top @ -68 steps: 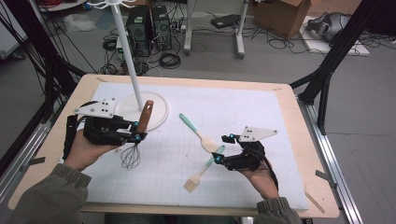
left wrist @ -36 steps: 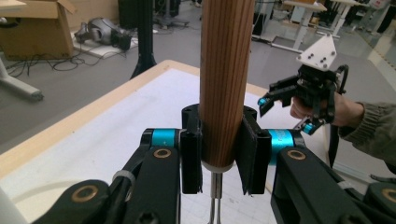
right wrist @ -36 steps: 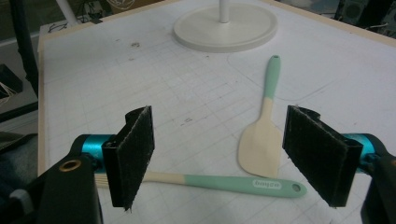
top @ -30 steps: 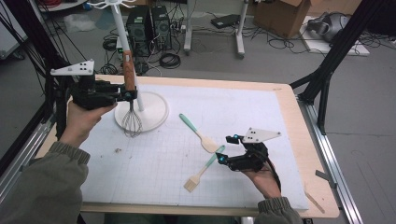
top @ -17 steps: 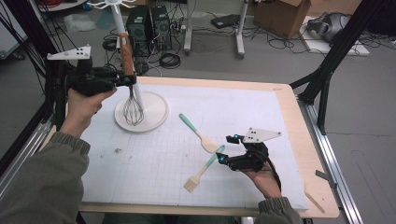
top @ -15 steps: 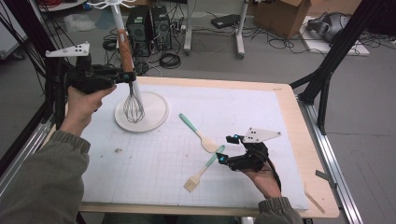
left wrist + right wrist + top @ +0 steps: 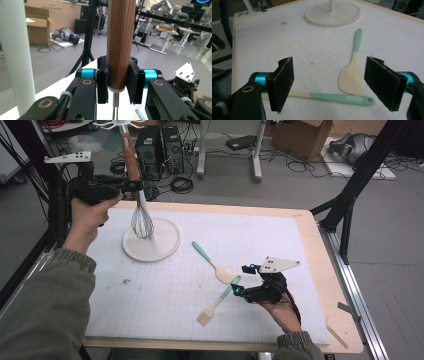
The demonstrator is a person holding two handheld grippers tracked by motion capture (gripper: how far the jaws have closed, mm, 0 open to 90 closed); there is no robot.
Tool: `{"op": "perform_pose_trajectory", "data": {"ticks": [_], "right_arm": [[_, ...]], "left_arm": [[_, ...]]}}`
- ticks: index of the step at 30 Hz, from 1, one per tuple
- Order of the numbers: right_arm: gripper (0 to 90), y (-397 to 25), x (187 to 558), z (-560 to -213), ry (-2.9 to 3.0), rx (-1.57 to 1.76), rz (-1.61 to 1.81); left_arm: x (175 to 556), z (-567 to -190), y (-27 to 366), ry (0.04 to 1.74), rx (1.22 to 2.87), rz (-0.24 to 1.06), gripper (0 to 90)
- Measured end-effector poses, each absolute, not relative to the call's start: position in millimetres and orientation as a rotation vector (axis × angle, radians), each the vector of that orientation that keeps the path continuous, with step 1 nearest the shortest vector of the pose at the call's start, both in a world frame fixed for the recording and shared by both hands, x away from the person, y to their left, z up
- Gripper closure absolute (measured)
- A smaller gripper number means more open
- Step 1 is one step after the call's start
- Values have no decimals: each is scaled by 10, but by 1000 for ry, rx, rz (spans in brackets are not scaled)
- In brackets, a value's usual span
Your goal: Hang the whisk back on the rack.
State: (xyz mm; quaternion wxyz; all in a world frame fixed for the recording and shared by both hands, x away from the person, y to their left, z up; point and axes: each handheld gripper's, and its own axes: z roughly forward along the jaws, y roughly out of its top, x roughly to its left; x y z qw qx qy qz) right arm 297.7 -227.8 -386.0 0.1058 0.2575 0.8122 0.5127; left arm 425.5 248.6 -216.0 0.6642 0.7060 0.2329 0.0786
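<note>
**Wooden-handled whisk held up over the stand's base**

Teal brush (image 7: 218,301) lies nearest on the white mat (image 7: 280,240), between the wide-apart jaws of the right gripper (image 7: 337,85); the spatula (image 7: 212,263) rests just beyond it. Farther off, the left gripper (image 7: 117,83) is clamped on the whisk (image 7: 138,195) handle, holding it upright, wires hanging above the round stand (image 7: 167,240) base beside its white pole.

Whisk (image 7: 142,217): ribbed wood handle, matt; thin bright metal wires below left tongs (image 7: 117,86).
Right tongs (image 7: 335,86): rough black pads (image 7: 283,82), glossy blue metal fittings.
Spatula (image 7: 352,71) ahead: matt cream blade.
Brush (image 7: 332,96): smooth mint plastic grip.
Table (image 7: 320,260): pale wood edge.
</note>
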Motion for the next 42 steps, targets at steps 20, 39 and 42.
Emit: {"op": "perform_pose_trajectory", "data": {"ticks": [20, 39, 42], "right_arm": [[230, -2269, 2963, -3851, 2393, 736, 1521], [230, -2256, 2954, -3846, 2396, 726, 1534], [230, -2257, 2953, -3846, 2394, 728, 1537]], "left_arm": [[4399, -2184, 2490, 599, 1574, 188, 730], [4402, -2184, 2550, 643, 1584, 249, 715], [4399, -2182, 2564, 647, 1589, 257, 710]]}}
